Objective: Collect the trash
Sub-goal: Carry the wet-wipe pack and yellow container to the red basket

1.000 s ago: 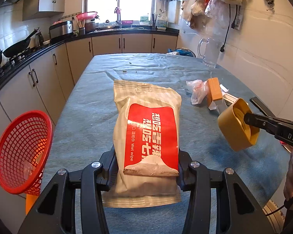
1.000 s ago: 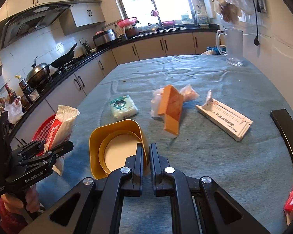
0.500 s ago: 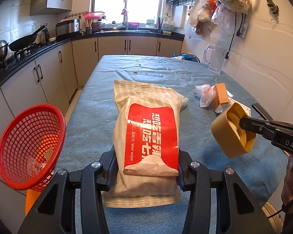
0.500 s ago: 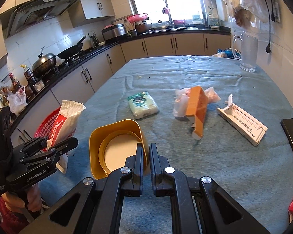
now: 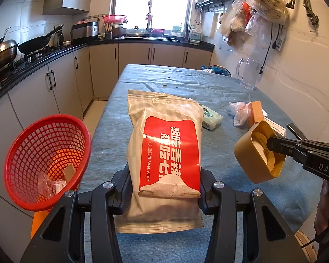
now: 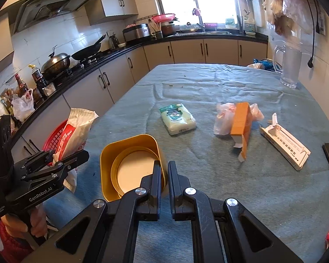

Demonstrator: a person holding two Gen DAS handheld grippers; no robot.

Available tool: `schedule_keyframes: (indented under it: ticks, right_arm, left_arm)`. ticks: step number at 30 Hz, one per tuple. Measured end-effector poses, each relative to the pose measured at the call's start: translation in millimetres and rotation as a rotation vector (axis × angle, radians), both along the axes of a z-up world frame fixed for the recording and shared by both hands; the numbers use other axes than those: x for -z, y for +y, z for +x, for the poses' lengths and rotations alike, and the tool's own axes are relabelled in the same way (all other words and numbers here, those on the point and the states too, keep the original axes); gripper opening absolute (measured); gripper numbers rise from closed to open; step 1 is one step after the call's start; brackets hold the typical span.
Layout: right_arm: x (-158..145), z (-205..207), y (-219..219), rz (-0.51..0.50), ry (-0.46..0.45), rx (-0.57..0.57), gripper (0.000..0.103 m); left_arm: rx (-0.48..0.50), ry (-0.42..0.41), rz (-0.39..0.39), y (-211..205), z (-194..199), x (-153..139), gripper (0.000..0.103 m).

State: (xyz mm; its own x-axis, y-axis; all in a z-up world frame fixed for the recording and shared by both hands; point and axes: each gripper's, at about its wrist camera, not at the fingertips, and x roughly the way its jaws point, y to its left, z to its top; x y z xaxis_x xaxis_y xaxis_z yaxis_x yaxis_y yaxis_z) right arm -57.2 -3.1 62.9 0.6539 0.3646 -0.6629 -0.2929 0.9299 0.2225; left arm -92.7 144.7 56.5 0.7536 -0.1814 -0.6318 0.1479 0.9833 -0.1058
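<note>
In the lower middle of the left wrist view, the left gripper [image 5: 164, 188] holds a wet wipe pack [image 5: 165, 153] between its two fingers [image 5: 122, 188]. The pack stands upright, the fingers press on its lower sides, and its top reaches up past the centre of the frame. A red mesh basket [image 5: 43, 160] sits at the lower left of this view, beside the desk [image 5: 179, 83], with some scraps inside. At the right edge, the right gripper [image 5: 272, 146] carries a yellow cup [image 5: 257, 153] above the desk.

In the right wrist view, the fingers [image 6: 155, 179] are almost closed and pinch the near rim of the yellow cup [image 6: 129, 164], which lies to the left of them in the lower centre, its opening toward the camera. Further up on the desk lie a small tissue packet [image 6: 177, 118], a crumpled plastic bag [image 6: 223, 118], an orange box [image 6: 241, 127] touching the bag, and a white carton [image 6: 285, 146] at the right.
</note>
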Motion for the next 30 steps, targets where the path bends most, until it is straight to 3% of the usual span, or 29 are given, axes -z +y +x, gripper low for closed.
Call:
schedule_keyframes:
  ticks: [12,30]
  right_arm:
    - [-0.9,10.6,32.2,-0.003,0.009,-0.061,0.007]
    - [-13.1,37.2,120.8,0.016,0.024,-0.215,0.007]
  left_arm:
    - [-0.075,-0.014,-0.015,40.0,-6.6,-3.3,0.046]
    - [-0.297,-0.029,-0.062,158.4,-12.5,-5.7,0.046]
